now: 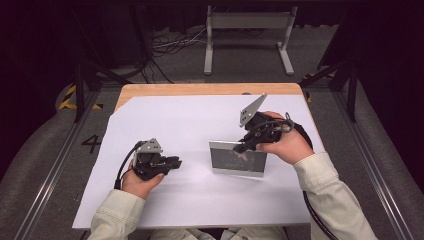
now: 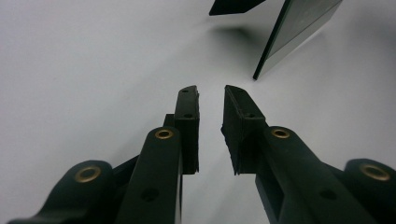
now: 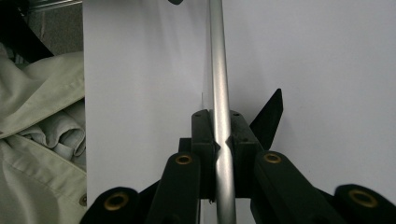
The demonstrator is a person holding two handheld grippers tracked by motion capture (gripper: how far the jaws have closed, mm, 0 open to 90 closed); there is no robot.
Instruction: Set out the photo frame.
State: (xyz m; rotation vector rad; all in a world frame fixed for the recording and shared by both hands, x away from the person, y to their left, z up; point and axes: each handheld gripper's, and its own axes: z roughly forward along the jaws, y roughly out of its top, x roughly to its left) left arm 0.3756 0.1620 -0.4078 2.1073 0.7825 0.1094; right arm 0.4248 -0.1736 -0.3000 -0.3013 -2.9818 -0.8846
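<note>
Bright, even overhead light; soft shadows, dark surroundings, slight blur.

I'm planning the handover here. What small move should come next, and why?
Probably bring the left gripper toward the frame's free side. The right gripper pinches the frame's top edge and holds it upright on the white sheet, while the left's jaws are apart, holding nothing, a short way off.

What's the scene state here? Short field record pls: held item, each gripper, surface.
held item: thin silver-edged panel, standing upright on its lower edge
right gripper: shut on the panel's top edge
left gripper: jaws apart, nothing between them, low over the sheet, apart from the panel
surface: white sheet over a wooden table
</note>
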